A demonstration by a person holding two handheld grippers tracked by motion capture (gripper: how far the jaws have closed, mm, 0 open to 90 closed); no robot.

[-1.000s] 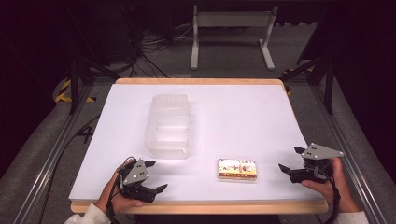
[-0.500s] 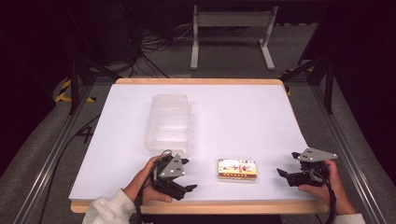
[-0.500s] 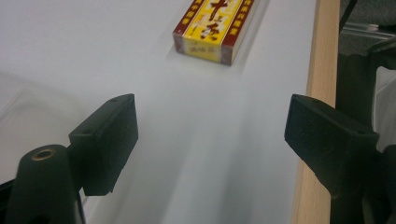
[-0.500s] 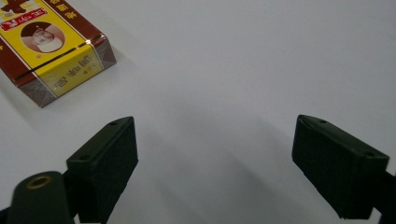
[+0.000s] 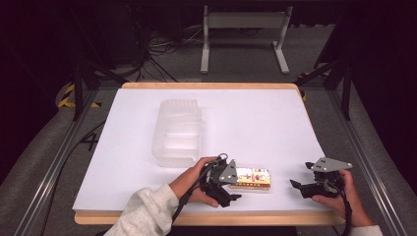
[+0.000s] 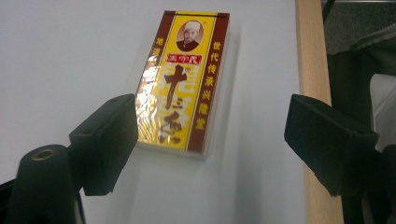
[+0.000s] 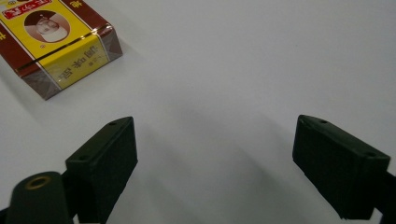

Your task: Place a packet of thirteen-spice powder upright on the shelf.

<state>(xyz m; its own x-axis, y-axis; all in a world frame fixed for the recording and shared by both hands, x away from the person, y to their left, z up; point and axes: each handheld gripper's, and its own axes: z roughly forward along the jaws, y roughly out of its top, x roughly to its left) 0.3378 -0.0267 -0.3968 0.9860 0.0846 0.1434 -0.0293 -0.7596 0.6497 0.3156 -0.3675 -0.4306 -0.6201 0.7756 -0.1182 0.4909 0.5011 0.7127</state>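
A small yellow and dark-red box [image 5: 253, 178] with a portrait and Chinese characters lies flat near the table's front edge. My left gripper [image 5: 231, 189] is at the box's left end, open. In the left gripper view the box [image 6: 184, 79] lies just ahead of the wide-apart jaws, nearer the left one, with nothing between them. My right gripper [image 5: 300, 187] rests open at the front right, a short way from the box. The right gripper view has the box's end [image 7: 60, 39] at its upper left, with bare white table between the jaws.
A clear plastic container [image 5: 178, 132] with compartments stands on the white table [image 5: 255, 123] behind the left hand. The wooden front edge [image 6: 312, 70] runs close beside the box. A metal stand [image 5: 243, 34] and cables are on the floor beyond the table.
My left gripper has travelled right from the front left corner to the box's left end. The right gripper has shifted slightly lower and stays open.
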